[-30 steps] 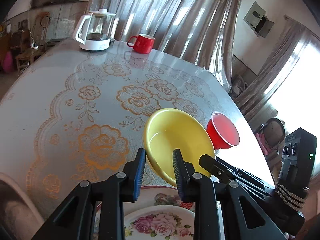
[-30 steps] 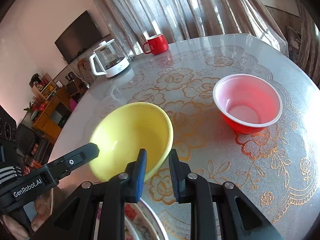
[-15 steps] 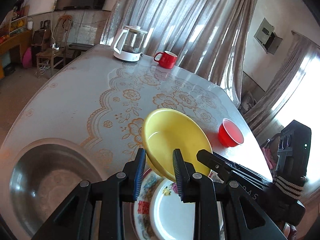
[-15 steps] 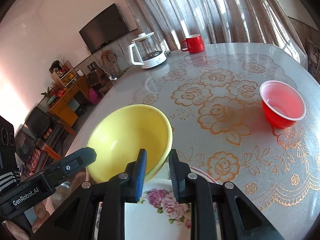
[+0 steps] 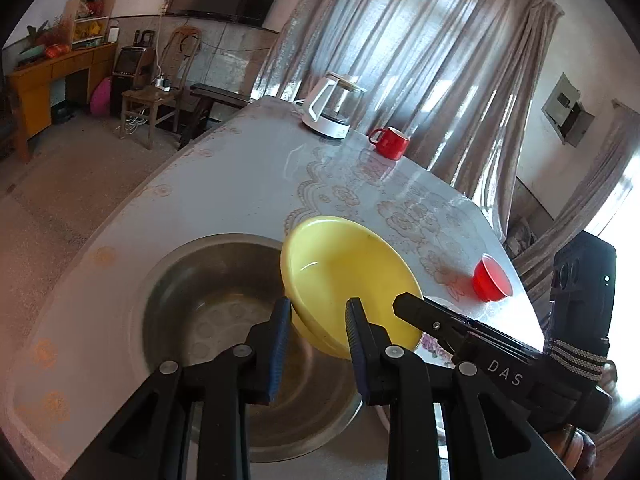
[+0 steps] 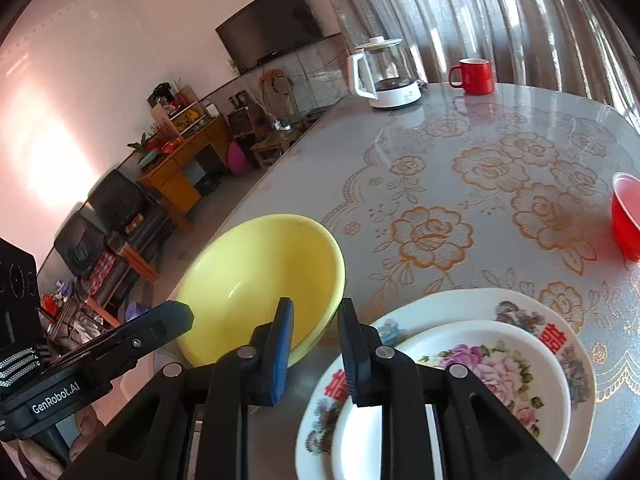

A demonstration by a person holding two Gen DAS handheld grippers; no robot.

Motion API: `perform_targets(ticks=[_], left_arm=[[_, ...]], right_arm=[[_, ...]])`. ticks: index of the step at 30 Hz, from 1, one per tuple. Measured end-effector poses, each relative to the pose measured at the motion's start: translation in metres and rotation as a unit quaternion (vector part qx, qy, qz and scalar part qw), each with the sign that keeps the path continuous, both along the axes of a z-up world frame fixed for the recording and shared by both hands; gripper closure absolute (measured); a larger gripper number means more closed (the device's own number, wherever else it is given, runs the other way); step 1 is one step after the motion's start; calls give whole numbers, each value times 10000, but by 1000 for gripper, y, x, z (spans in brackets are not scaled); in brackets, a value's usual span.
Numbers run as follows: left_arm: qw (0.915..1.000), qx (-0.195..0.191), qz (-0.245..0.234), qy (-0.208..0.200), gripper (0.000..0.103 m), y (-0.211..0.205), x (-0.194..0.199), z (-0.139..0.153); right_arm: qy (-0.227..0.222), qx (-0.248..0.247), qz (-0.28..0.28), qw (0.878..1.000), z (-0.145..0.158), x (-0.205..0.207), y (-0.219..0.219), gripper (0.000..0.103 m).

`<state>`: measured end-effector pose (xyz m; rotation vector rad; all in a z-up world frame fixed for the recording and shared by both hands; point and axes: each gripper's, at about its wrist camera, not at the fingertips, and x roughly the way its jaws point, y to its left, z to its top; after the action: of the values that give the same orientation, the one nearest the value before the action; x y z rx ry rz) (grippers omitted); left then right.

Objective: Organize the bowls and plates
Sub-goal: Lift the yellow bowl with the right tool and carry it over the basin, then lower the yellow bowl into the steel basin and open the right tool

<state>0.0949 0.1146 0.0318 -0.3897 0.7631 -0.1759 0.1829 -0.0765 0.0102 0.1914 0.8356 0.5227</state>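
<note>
- Left gripper (image 5: 318, 326) and right gripper (image 6: 312, 330) each clench the rim of the yellow bowl (image 5: 344, 276), one on either side.
- The bowl hangs tilted above the steel basin (image 5: 208, 304), near the tabletop's (image 6: 460, 184) near edge.
- Two flowered plates (image 6: 516, 364) sit stacked beside the basin, the smaller on the larger.
- A red bowl (image 6: 626, 216) stands toward the right edge, well apart from the plates.
- A kettle (image 6: 384, 76) and red mug (image 6: 474, 76) stand at the far edge.
</note>
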Motion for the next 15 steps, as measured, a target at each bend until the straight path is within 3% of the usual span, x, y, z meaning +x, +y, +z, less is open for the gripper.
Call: perform_targets(ticks=[9,15], left_arm=[[9989,-154,430,130,76,39,-17,-16],[9985,-52,496,239,76,44,-20,-28]], right_arm=[[93,-210,491,9985,-13,-8,47,81],[194,-378,618,9972,-23,-8,61,81]])
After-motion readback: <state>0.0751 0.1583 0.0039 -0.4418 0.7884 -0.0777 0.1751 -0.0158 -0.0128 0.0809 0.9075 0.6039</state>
